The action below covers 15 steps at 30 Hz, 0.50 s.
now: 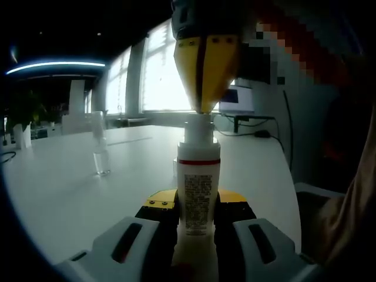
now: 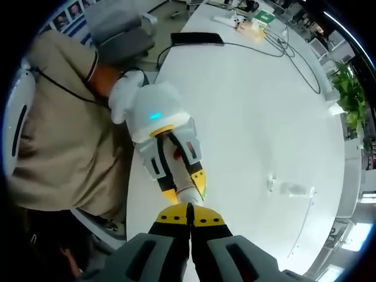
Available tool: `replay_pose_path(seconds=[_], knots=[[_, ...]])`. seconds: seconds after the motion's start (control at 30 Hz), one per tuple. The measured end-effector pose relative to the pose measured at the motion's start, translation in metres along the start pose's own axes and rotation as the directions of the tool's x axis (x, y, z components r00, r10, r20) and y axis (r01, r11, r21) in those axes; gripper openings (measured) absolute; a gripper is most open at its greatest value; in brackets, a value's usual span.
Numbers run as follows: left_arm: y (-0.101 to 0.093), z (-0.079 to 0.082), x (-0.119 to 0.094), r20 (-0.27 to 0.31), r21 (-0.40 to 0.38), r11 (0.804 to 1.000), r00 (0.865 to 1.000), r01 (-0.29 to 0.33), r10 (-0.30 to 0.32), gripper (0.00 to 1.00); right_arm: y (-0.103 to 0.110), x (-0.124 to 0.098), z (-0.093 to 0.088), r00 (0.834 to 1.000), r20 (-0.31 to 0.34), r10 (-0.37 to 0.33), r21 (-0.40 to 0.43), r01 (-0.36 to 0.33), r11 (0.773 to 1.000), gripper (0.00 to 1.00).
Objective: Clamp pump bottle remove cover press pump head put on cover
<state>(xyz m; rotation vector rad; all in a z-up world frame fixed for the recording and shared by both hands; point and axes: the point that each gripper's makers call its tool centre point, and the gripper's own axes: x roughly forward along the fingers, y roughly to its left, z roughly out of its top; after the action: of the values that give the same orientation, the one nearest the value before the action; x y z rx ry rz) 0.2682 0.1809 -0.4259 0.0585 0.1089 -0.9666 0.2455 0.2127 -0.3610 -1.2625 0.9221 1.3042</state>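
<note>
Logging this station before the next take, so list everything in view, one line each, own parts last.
pump bottle: one, white with a red band under the cap, upright between the left gripper's jaws
clear cover: one, transparent, standing on the table away from the bottle
table: one, white, long
cables: several, black, trailing across the far end of the table
plants: green, beside the table edge
windows: bright, behind the table
left gripper: one, grey with yellow tips, shut on the bottle's body
right gripper: one, yellow tips closed together, pressing down on the pump head
person: one, beige top, white glove on the left gripper
</note>
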Motion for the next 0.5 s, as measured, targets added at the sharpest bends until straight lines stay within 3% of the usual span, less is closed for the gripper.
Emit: replay_pose_path(seconds=[0.5], knots=[[0.0001,-0.0002,0.0002,0.000,-0.001,1.000,1.000,0.000,0.000,0.14,-0.0011,-0.0058,0.0017,1.000,-0.007,-0.010,-0.051,0.009,0.999,0.00]])
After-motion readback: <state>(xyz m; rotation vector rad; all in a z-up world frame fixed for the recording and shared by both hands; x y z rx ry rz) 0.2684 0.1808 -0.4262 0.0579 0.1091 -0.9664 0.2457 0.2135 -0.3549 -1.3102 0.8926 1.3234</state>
